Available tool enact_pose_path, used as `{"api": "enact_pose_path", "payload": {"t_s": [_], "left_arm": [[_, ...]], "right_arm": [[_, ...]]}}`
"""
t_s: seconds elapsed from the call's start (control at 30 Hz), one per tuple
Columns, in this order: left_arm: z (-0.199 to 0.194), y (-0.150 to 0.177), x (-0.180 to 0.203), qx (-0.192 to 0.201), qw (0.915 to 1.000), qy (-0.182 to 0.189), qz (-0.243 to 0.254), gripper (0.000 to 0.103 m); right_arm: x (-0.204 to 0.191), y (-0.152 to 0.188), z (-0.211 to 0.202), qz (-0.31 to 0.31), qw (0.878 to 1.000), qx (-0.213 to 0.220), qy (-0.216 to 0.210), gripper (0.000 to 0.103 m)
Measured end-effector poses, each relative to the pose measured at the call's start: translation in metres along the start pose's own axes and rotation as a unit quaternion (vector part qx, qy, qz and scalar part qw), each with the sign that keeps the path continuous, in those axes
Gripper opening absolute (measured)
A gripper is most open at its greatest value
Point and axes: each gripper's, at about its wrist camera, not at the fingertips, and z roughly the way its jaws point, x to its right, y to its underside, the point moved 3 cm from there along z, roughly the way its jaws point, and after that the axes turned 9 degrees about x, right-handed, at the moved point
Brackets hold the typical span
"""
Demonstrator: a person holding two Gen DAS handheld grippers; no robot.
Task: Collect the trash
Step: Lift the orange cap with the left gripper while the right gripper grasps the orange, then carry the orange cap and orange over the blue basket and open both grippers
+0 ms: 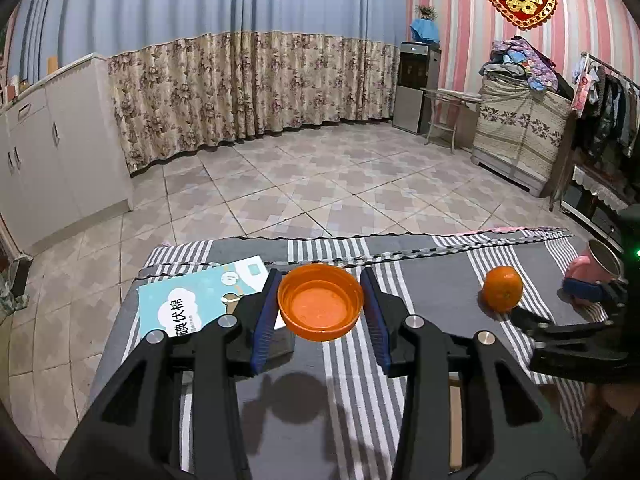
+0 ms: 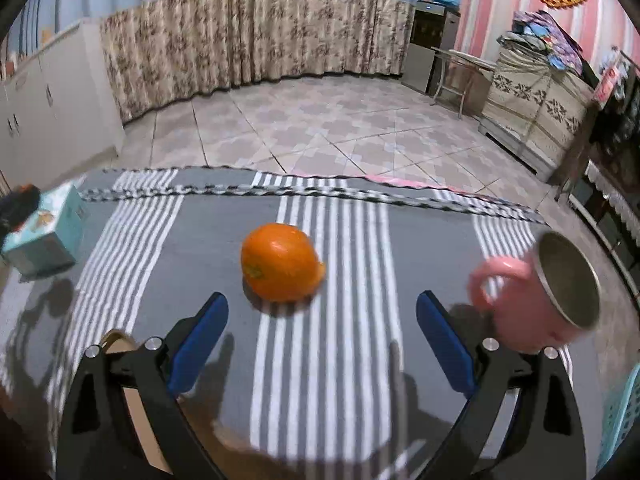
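An orange cap (image 1: pixel 320 307) is held clamped between the left gripper (image 1: pixel 321 312) pads, lifted off the cloth, not yet binned. The right gripper (image 2: pixel 322 344) is spread wide and empty, with the orange (image 2: pixel 281 262) just ahead and a pink mug (image 2: pixel 540 286) to its right; no bin is clearly seen.

An orange plastic cap (image 1: pixel 320 302), open side up and shallow, sits clamped between the blue pads of the left hand-held gripper (image 1: pixel 321 312), raised above the table. A whole orange (image 2: pixel 280 262) lies just ahead of the wide-spread right hand-held gripper (image 2: pixel 322 334).
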Motion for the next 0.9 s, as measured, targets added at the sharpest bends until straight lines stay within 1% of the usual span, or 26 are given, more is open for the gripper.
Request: {"api": "enact_pose_path", "payload": {"t_s": [0.1,0.17,0.2,0.23,0.27,0.3,0.33,0.43,0.57,0.67,0.77,0.9], "left_arm": [[0.003,0.002,-0.004,-0.002,1.0000,-0.003,-0.002,0.039],[0.004,0.003,-0.005,-0.004,1.0000,-0.003,-0.007,0.039],[0.004,0.003,-0.005,-0.004,1.0000,-0.002,-0.008,0.039],[0.004,0.003,-0.004,-0.003,1.0000,-0.004,-0.006,0.039],[0.003,0.004,-0.005,-0.002,1.0000,-0.005,-0.005,0.039],[0.003,0.004,-0.004,-0.002,1.0000,-0.005,-0.004,0.039],[0.003,0.005,-0.004,-0.001,1.0000,-0.004,-0.003,0.039],[0.004,0.006,-0.001,-0.002,1.0000,-0.004,0.003,0.039],[0.003,0.008,0.006,-0.003,0.9999,-0.004,0.012,0.039],[-0.001,0.010,0.011,-0.007,0.9999,0.002,0.015,0.039],[-0.009,0.008,0.023,0.000,0.9996,0.002,0.027,0.039],[-0.022,0.006,0.043,-0.003,0.9995,0.017,0.028,0.039]], "right_arm": [[-0.004,-0.003,0.012,-0.003,1.000,-0.006,0.002,0.092],[-0.005,-0.006,0.018,0.001,1.000,-0.011,-0.004,0.083],[-0.005,-0.007,0.023,0.004,1.000,-0.019,-0.012,0.071],[-0.007,-0.007,0.026,0.008,0.999,-0.025,-0.022,0.061],[-0.008,-0.006,0.028,0.010,0.999,-0.029,-0.032,0.055],[-0.010,-0.006,0.028,0.011,0.998,-0.031,-0.044,0.044],[-0.011,-0.006,0.026,0.007,0.998,-0.031,-0.053,0.040],[-0.010,-0.003,0.011,-0.001,0.998,-0.019,-0.065,0.036],[0.008,0.006,-0.016,0.006,0.997,-0.006,-0.083,0.035],[0.029,0.017,-0.036,0.013,0.996,-0.003,-0.094,0.035],[0.053,0.030,-0.058,0.020,0.995,0.001,-0.099,0.035],[0.096,0.043,-0.089,0.020,0.996,0.013,-0.086,0.035]]}}
